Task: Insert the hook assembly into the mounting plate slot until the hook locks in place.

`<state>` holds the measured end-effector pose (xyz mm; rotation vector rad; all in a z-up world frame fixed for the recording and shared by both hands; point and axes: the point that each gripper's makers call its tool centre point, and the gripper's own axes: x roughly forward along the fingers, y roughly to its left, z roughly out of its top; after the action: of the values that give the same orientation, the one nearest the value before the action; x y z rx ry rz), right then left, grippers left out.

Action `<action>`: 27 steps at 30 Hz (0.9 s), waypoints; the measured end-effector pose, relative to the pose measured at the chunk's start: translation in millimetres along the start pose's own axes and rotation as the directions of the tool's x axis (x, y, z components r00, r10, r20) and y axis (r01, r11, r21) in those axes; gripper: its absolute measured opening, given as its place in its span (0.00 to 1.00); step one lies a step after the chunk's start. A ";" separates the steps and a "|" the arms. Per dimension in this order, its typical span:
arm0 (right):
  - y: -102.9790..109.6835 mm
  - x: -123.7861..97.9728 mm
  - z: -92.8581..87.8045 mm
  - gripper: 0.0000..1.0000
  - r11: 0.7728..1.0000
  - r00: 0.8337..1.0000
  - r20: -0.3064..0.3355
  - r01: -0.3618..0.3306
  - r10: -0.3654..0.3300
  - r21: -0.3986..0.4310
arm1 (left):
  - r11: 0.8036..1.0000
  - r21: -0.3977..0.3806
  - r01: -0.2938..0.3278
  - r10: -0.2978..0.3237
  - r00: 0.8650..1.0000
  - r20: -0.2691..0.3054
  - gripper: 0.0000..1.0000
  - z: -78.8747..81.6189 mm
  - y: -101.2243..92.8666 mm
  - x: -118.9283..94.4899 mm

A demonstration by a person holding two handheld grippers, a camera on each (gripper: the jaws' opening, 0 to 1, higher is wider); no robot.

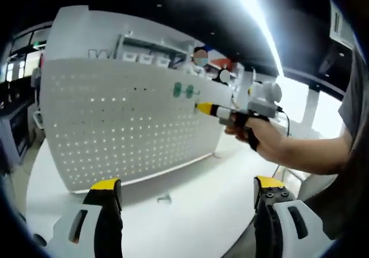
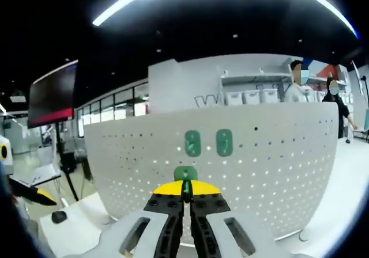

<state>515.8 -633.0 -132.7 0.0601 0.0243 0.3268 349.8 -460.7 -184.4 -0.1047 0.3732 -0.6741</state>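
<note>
A white perforated mounting plate [image 2: 271, 154] stands upright on the table, and in the left gripper view the plate [image 1: 115, 125] fills the left half. Two green hooks [image 2: 192, 143] [image 2: 224, 142] hang side by side on it; they appear small in the left gripper view [image 1: 184, 89]. My right gripper [image 2: 185, 190] is shut on a third green hook [image 2: 185, 174], just below those two and close to the plate. From the left gripper view, the right gripper [image 1: 203, 108] sits in a hand with its yellow tips at the plate's face. My left gripper [image 1: 187, 184] is open, holds nothing, and stays back from the plate.
The plate rests on a white table [image 1: 196, 212]; a small pale clip [image 1: 164, 198] lies in front of it. Shelves with bins [image 2: 248, 97] and two people stand behind. The person's forearm [image 1: 305, 151] crosses in from the right. A dark monitor [image 2: 52, 94] is at the left.
</note>
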 end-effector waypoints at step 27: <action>-80.3 22.5 28.7 0.00 0.988 0.986 0.056 0.155 -0.155 -0.003 | 0.999 -0.003 -0.032 0.032 0.999 -0.008 0.95 0.6 10.9 1.5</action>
<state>563.8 -703.2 -109.4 0.0594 -0.0276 0.1697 357.5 -453.2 -186.7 -0.0987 0.3830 -0.6422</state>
